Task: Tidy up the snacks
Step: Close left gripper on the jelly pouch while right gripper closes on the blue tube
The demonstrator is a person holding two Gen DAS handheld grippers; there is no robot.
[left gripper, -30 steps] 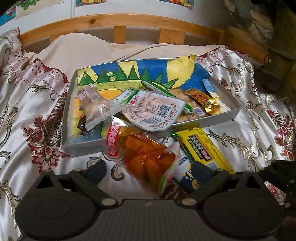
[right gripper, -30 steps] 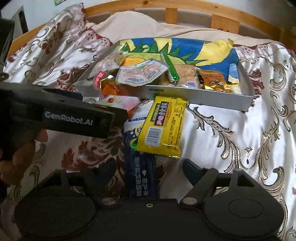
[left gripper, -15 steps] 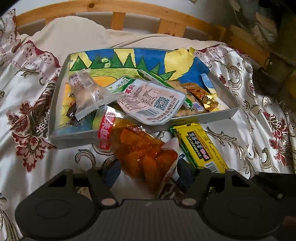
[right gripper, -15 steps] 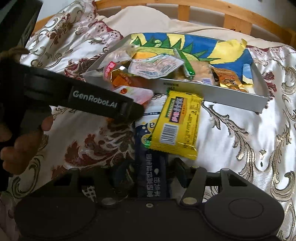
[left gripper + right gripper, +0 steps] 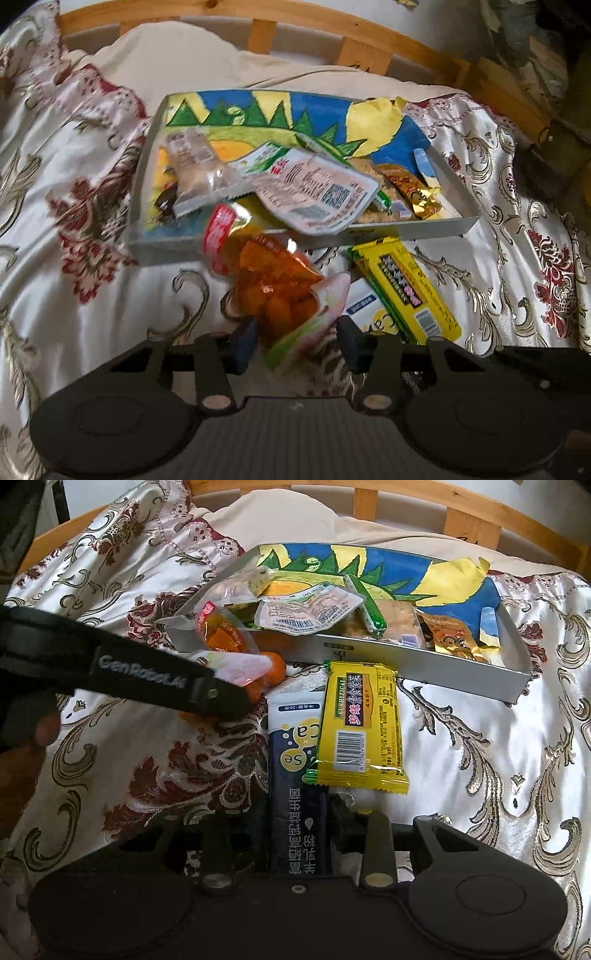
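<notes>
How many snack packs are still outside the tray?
3. Orange pack leaning over the tray front wall, navy sachet beside it, yellow bar overlapping the sachet. More may be hidden.

The left gripper (image 5: pixel 295 345) is pointing steeply downward, and its 2 jaws have just been closing; they are now standing narrow on either side of the near end of the orange snack bag (image 5: pixel 275 291), with the pads appearing to press on it, though blur is making the contact hard to confirm. In the right wrist view the same gripper is reaching in from the left as a dark bar, with the person's hand (image 5: pixel 22 753) wrapping its grip. The right gripper (image 5: pixel 295 834) is also tilting steeply down, and its 2 jaws have just been closing onto the dark blue packet (image 5: pixel 295 801), squeezing both long edges.
</notes>
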